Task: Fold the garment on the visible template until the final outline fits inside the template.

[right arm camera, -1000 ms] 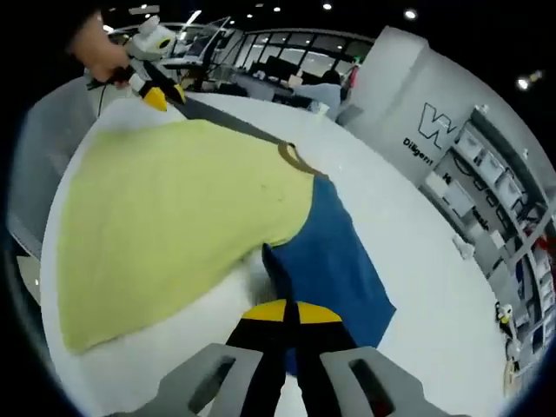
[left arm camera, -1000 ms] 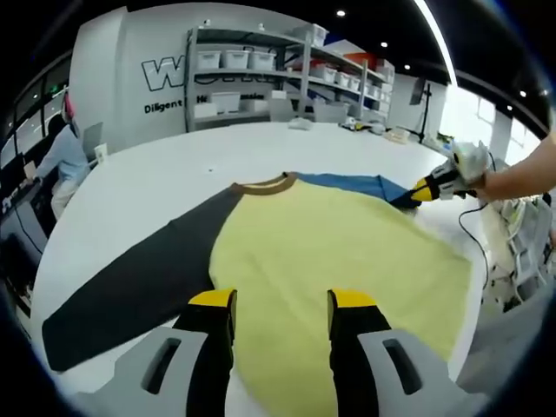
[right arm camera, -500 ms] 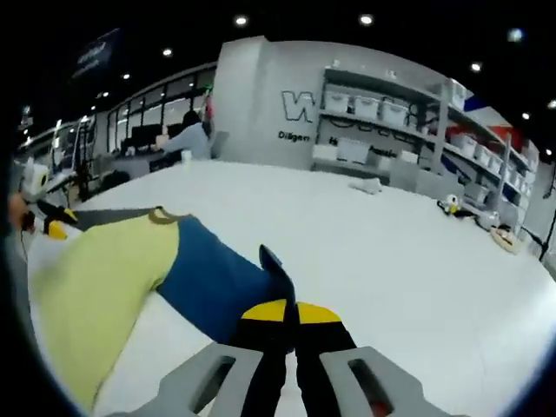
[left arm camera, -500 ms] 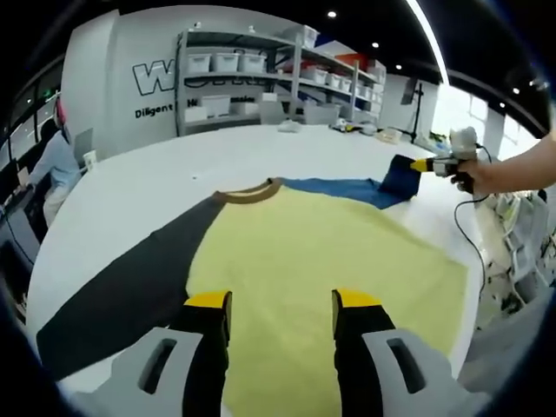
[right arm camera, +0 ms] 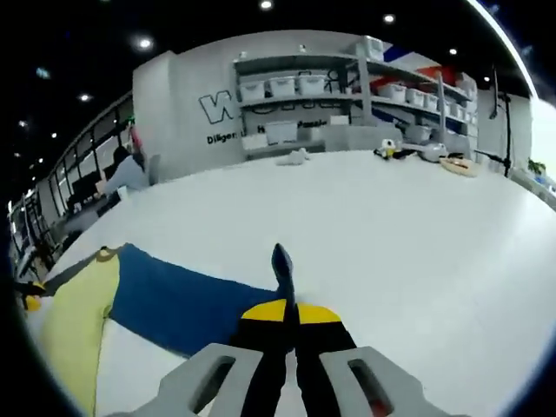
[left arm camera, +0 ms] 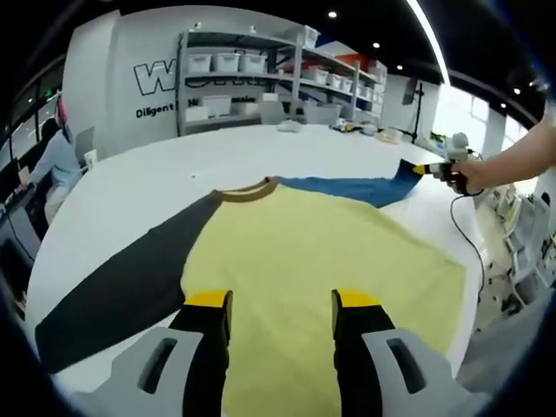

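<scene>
Blue sleeve (right arm camera: 187, 300) now stretched farther out

The left gripper view looks from low over the near edge of the white desk (left arm camera: 261, 152) across the yellow-bodied shirt with one dark grey and one blue sleeve (left arm camera: 321, 252), toward grey metal shelves (left arm camera: 252, 78) at upper centre. The right gripper view sits close above the blue sleeve's end, facing the same shelves (right arm camera: 347, 95) and desk (right arm camera: 417, 234); both share the shirt (right arm camera: 174, 300).

workshop/lab | metal shelving (left arm camera: 261, 74) with storage bins | lettered grey wall (right arm camera: 187, 122) | large white table (right arm camera: 417, 226) | ceiling spotlights
</scene>
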The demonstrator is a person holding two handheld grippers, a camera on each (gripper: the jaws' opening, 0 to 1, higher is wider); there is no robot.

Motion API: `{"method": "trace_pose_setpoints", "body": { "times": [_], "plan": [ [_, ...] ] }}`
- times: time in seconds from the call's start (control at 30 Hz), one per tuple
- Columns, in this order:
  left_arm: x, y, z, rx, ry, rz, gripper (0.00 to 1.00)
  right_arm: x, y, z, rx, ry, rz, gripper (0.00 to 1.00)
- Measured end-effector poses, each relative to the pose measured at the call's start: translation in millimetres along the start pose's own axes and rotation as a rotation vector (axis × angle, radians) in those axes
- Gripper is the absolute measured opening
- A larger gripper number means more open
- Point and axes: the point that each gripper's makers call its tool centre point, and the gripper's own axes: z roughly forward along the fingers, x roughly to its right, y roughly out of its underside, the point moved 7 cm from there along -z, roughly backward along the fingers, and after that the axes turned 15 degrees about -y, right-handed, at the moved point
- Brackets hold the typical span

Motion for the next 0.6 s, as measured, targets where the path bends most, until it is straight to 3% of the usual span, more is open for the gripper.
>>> {"method": "trace_pose_setpoints", "body": {
  "times": [0.07, 0.13, 0.33, 0.6],
  "plan": [
    [-0.4, 1.6, 0.8, -0.007, -0.005, -0.001, 0.46, 1.5, 6.2, 1.0, 0.002, 0.014, 0.041, 0.0],
    [-1.4, 5.1, 2.1, -0.02, -0.01, -0.001, 0.46, 0.4, 14.1, 0.0, -0.034, 0.045, 0.033, 0.0],
    [-3.9, 11.3, 1.3, -0.039, -0.025, -0.002, 0.46, -2.8, 29.2, -3.6, -0.039, 0.094, 0.07, 0.0],
    [-12.1, 24.4, -4.5, -0.07, -0.05, -0.013, 0.46, 4.8, 28.4, -3.2, -0.039, 0.062, 0.038, 0.0]
  ]
}}
